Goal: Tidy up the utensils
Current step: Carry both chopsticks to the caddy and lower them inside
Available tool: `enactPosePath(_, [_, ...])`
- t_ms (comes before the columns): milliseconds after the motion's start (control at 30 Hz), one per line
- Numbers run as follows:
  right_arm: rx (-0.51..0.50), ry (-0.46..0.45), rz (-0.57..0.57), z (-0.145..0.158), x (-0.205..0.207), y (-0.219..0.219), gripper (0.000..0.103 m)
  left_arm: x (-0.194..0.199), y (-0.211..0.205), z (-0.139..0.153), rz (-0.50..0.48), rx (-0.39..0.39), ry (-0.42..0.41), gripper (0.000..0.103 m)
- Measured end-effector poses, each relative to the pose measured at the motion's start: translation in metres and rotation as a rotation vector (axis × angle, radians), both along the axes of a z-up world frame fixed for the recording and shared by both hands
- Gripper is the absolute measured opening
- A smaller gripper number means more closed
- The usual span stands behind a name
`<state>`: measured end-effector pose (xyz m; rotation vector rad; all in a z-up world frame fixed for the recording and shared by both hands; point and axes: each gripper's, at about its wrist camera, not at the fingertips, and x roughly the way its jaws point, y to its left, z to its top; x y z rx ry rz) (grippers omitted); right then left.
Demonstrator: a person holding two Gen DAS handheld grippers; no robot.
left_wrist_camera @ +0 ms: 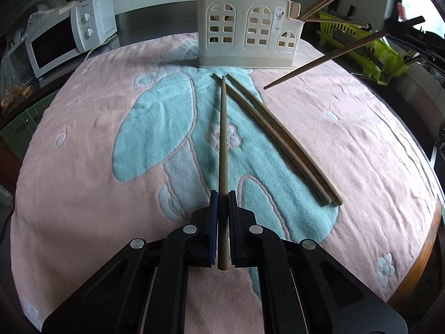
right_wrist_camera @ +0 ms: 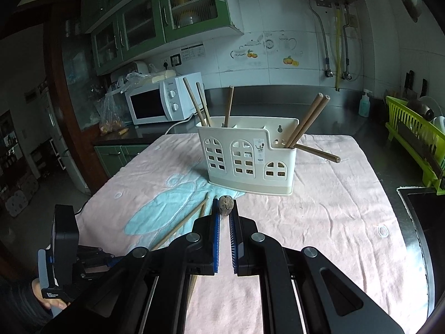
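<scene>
A cream utensil holder [left_wrist_camera: 246, 32] [right_wrist_camera: 247, 158] with arched cut-outs stands on the towel and has several wooden chopsticks in it. My left gripper [left_wrist_camera: 222, 196] is shut on one wooden chopstick [left_wrist_camera: 222, 139] that points toward the holder. Two more chopsticks [left_wrist_camera: 278, 139] lie side by side on the towel to its right. My right gripper [right_wrist_camera: 224, 203] is shut on a chopstick whose end [right_wrist_camera: 224, 207] shows between the tips; in the left wrist view this chopstick [left_wrist_camera: 322, 59] hangs in the air at the right.
A pink and teal towel [left_wrist_camera: 111, 139] [right_wrist_camera: 333, 222] covers the table. A white microwave [left_wrist_camera: 64, 41] [right_wrist_camera: 164, 101] stands at the back left. A green dish rack [left_wrist_camera: 361, 47] [right_wrist_camera: 414, 139] stands at the right. One chopstick [right_wrist_camera: 319, 153] sticks out beside the holder.
</scene>
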<state>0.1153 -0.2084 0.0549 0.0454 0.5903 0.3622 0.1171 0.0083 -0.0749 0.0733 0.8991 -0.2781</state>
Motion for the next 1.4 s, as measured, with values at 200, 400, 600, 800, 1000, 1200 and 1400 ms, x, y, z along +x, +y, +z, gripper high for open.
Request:
enactPosePath(200, [0.003, -0.025, 0.000, 0.008, -0.003, -0.001, 0.006, -0.002, 0.009, 0.042, 0.007, -0.080, -0.085, 0.005])
enactPosePath(400, [0.015, -0.041, 0.013, 0.018, -0.001, 0.001, 0.006, 0.010, 0.011, 0.073, 0.021, -0.129, -0.170, 0.005])
enactPosePath(600, [0.022, -0.058, 0.018, 0.031, 0.007, -0.003, 0.006, 0.028, 0.012, 0.090, 0.034, -0.174, -0.242, 0.005])
enactPosePath(800, [0.031, -0.070, 0.009, 0.056, 0.028, -0.018, 0.006, 0.047, 0.010, 0.116, 0.027, -0.188, -0.284, 0.005])
enactPosePath(1000, [0.010, -0.087, -0.008, 0.095, 0.052, -0.034, 0.006, 0.067, 0.009, 0.160, 0.007, -0.184, -0.339, 0.005])
enactPosePath(1200, [-0.040, -0.109, -0.031, 0.124, 0.070, -0.044, 0.006, 0.083, 0.000, 0.214, -0.015, -0.176, -0.434, 0.005])
enactPosePath(1400, [-0.046, -0.148, -0.066, 0.141, 0.075, -0.057, 0.006, 0.102, -0.011, 0.264, -0.004, -0.189, -0.550, 0.005])
